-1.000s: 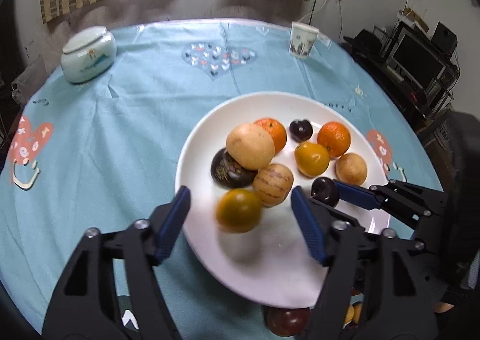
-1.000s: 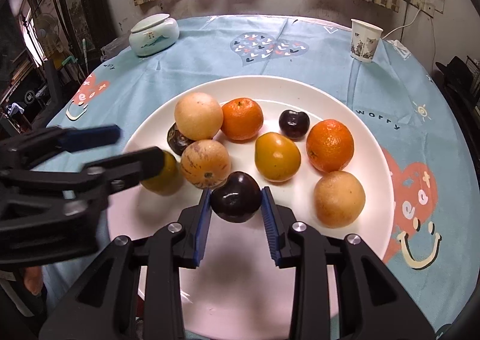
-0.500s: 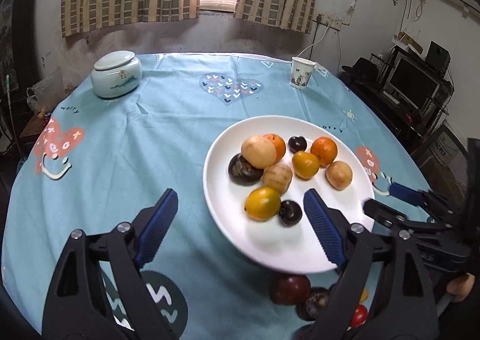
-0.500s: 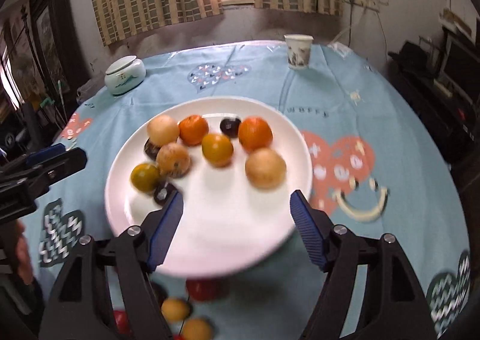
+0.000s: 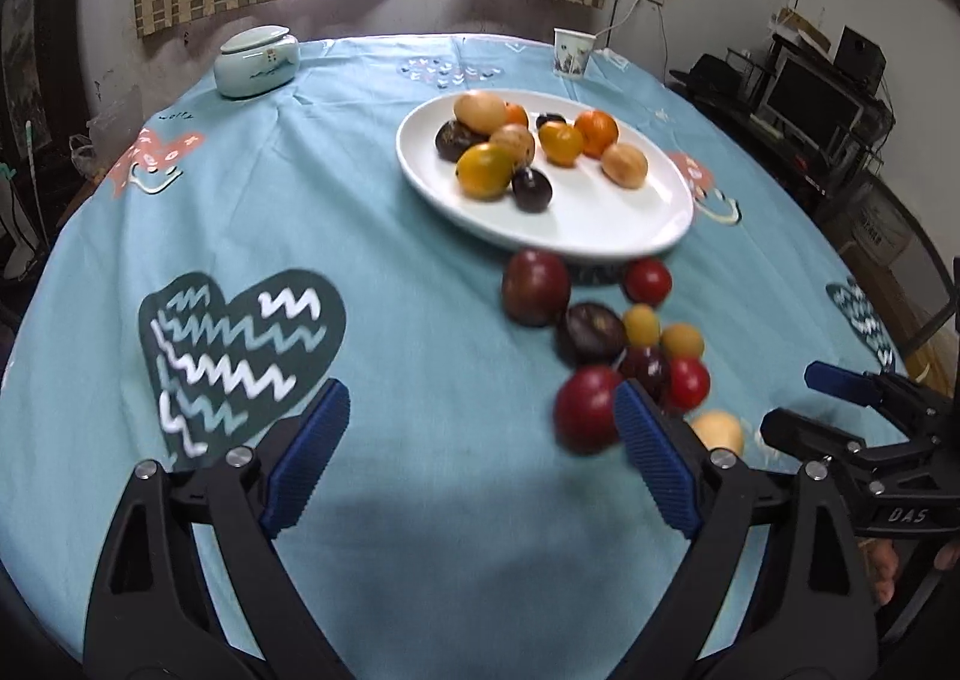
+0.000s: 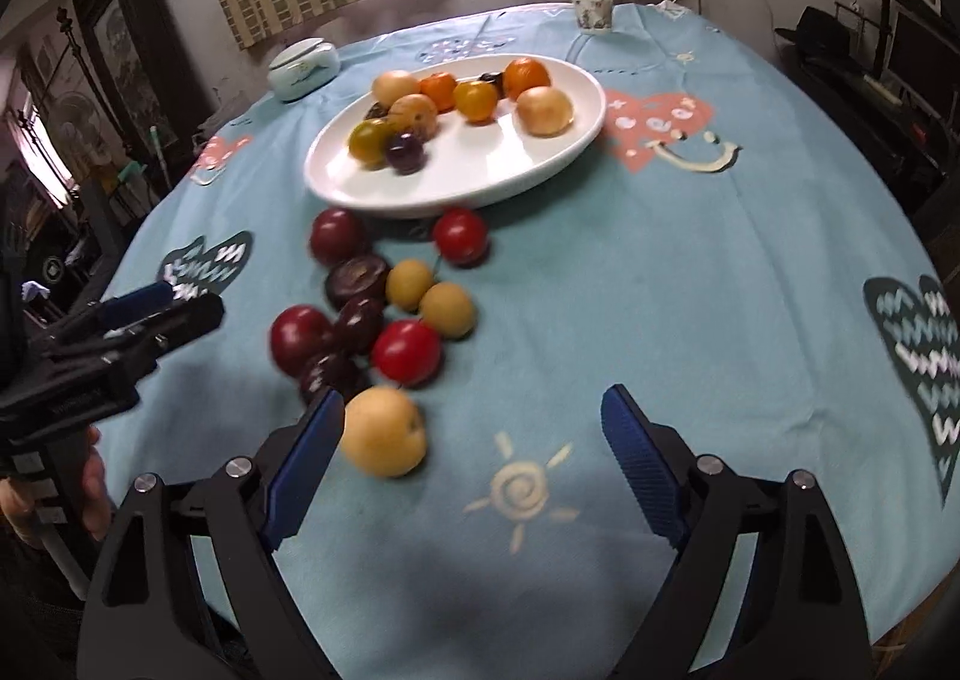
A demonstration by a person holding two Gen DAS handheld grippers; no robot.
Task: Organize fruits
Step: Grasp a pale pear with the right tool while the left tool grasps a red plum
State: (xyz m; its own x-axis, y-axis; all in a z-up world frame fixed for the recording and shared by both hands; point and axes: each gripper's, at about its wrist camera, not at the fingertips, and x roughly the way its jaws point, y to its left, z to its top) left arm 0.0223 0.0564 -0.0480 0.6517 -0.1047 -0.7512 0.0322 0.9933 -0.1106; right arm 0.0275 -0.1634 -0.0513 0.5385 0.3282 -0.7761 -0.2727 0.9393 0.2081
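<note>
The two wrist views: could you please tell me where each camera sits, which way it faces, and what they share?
Left wrist: rides the left tool, open, looking forward over the teal tablecloth toward the white plate and window; the right tool shows at right.
Right wrist: rides the right tool, open, facing the same way; the left tool and some fingers show at left.
Shared: plate, loose fruit pile, yellow pear, paper cup, lidded jar.
</note>
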